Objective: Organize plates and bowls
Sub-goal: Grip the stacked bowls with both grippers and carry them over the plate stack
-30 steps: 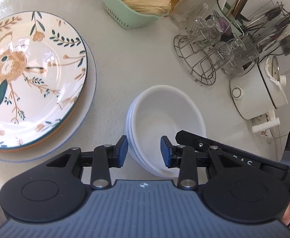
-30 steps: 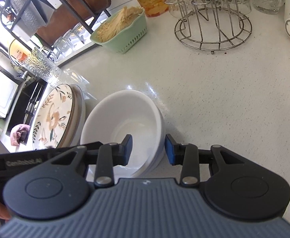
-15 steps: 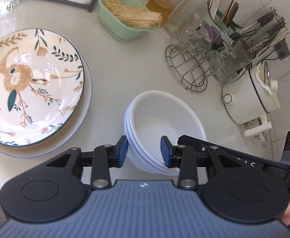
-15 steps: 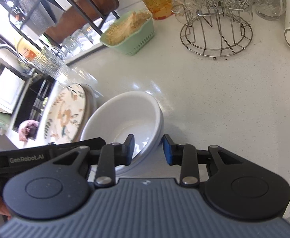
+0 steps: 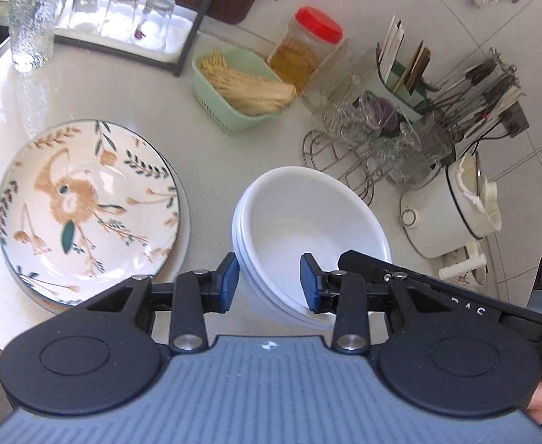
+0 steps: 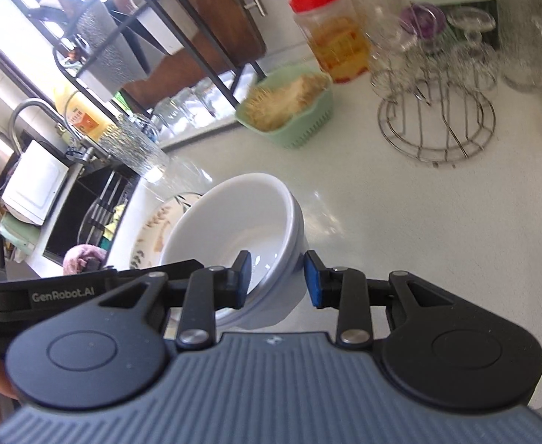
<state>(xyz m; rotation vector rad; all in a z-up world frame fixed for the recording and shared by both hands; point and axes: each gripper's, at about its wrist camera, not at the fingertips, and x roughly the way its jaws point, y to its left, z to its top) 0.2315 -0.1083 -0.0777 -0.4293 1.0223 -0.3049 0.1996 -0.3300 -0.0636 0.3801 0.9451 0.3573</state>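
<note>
A stack of white bowls [image 5: 300, 218] hangs above the counter, held on two sides. My left gripper [image 5: 269, 283] is shut on its left rim, one pad outside and one inside. My right gripper [image 6: 276, 277] is shut on the opposite rim of the bowl stack [image 6: 241, 229]. A stack of plates topped by a floral plate [image 5: 86, 207] lies on the counter to the left of the bowls; in the right wrist view its edge [image 6: 156, 222] shows behind the bowls.
A green basket of noodles [image 5: 241, 92], a red-lidded jar [image 5: 308, 51], a wire glass rack [image 5: 374, 148], a utensil holder [image 5: 467, 81] and a white pot [image 5: 452, 211] line the back right. A glass tray rack [image 5: 115, 18] and tall glass [image 5: 30, 22] stand back left. The sink [image 6: 86, 207] lies left.
Both grippers have risen with the bowl stack, lifting it off the counter. The plates and back clutter now look farther away and more of the counter shows.
</note>
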